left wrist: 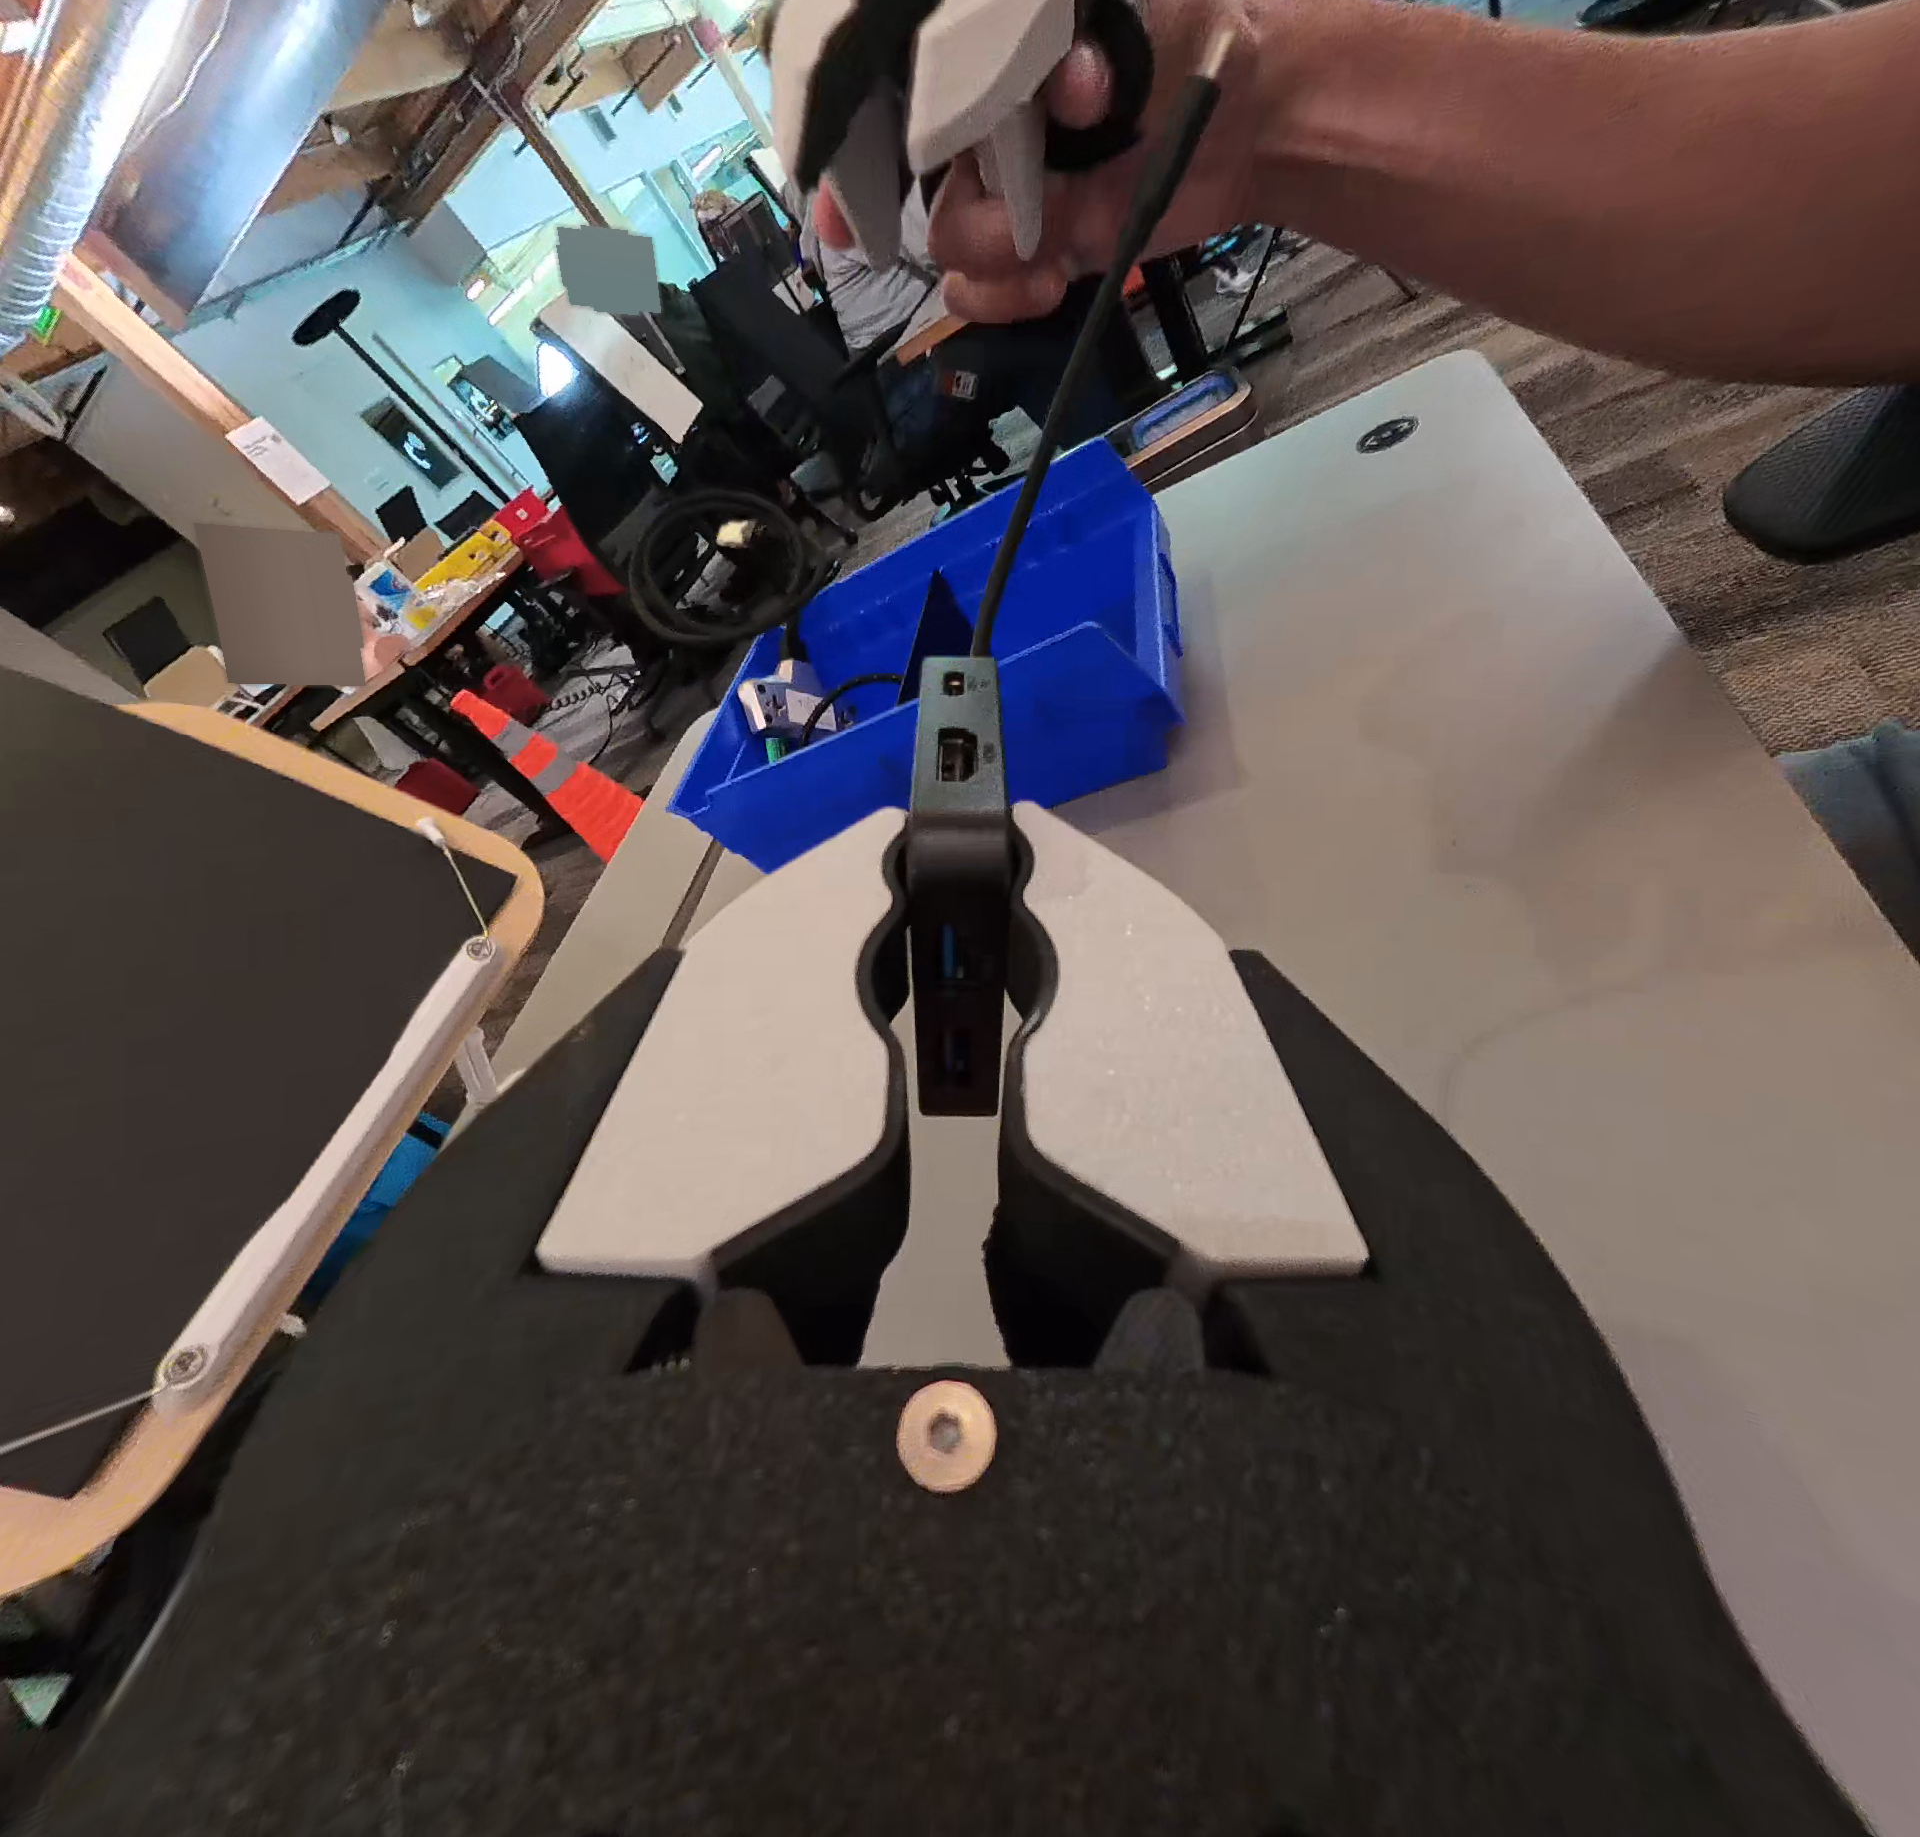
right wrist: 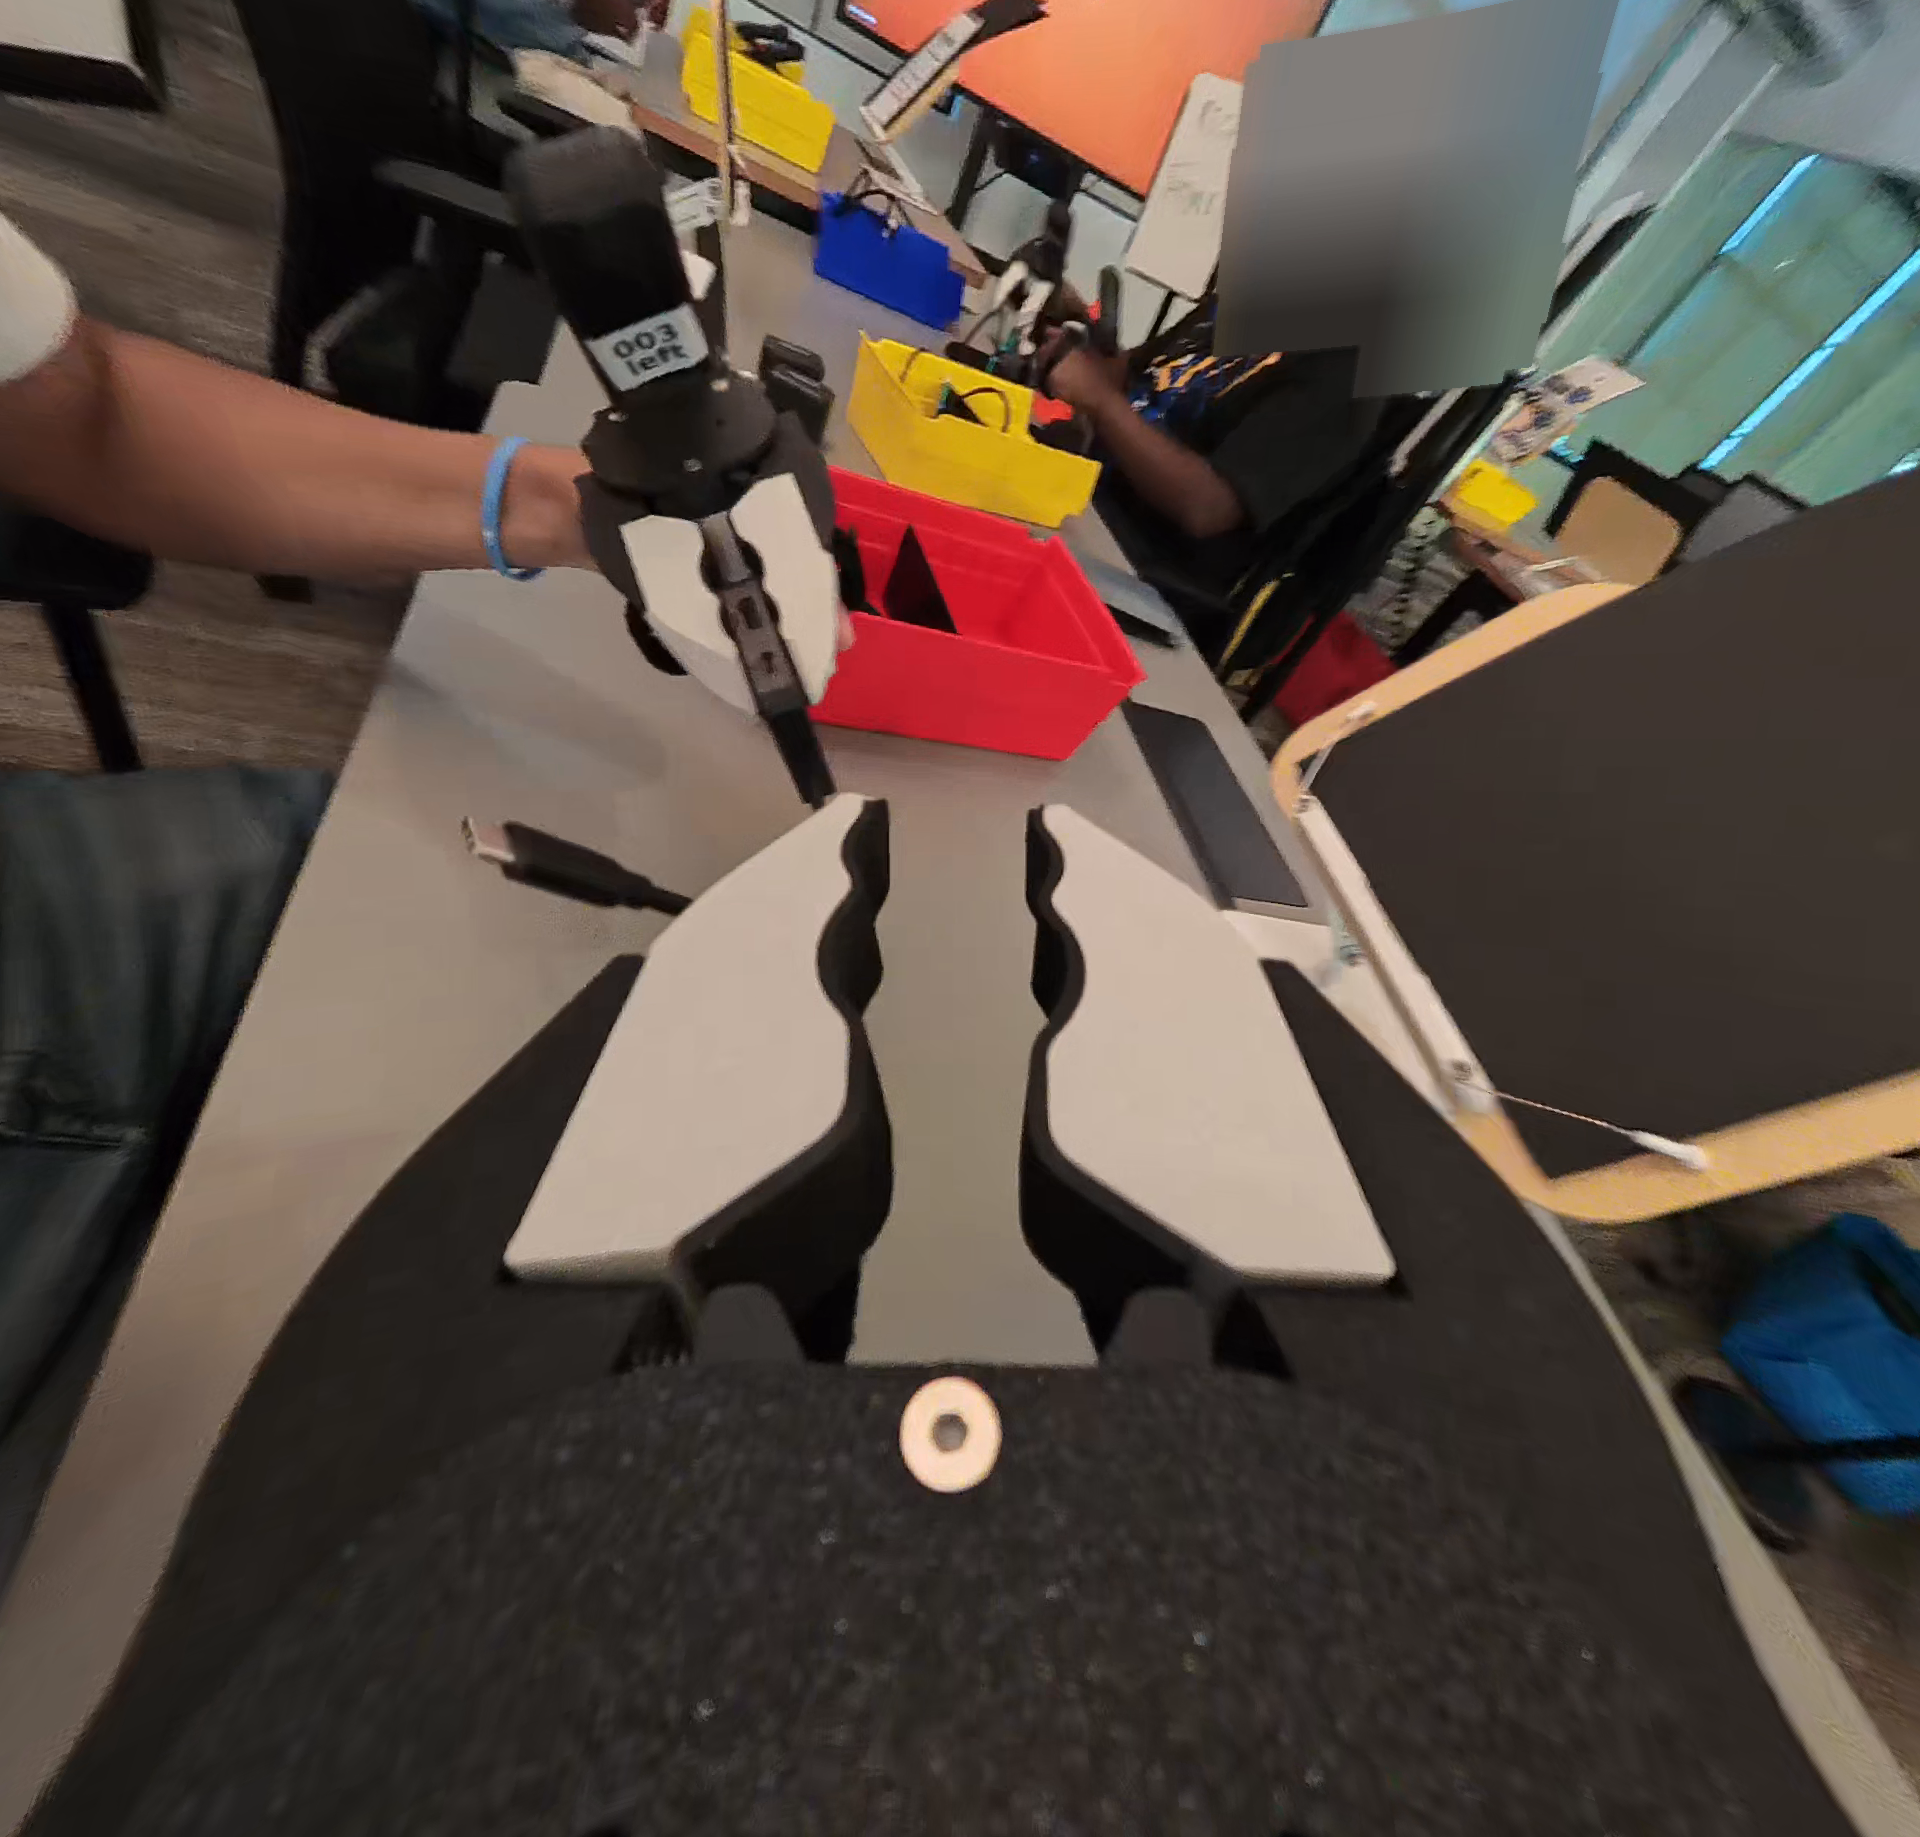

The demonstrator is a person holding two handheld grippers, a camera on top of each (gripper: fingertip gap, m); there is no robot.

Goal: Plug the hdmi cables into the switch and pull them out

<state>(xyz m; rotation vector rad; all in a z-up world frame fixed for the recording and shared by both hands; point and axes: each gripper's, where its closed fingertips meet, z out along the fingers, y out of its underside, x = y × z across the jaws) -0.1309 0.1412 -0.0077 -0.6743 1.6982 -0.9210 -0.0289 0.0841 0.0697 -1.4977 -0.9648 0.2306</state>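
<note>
Left tongs (left wrist: 956,852) clenched on the black HDMI switch (left wrist: 958,914); right tongs (right wrist: 958,821) released and empty.

In the left wrist view the switch stands edge-on between the tips, ports facing the camera, its thin black lead (left wrist: 1081,353) rising toward 1 o'clock past the other tongs held by a hand (left wrist: 1049,218). Behind it, at 12 o'clock, a blue bin (left wrist: 1049,717) sits on the grey worktop (left wrist: 1455,748). In the right wrist view a black cable plug (right wrist: 540,852) lies on the worktop at 10 o'clock, apart from the switch, with a red bin (right wrist: 977,665) beyond at 12 o'clock.
</note>
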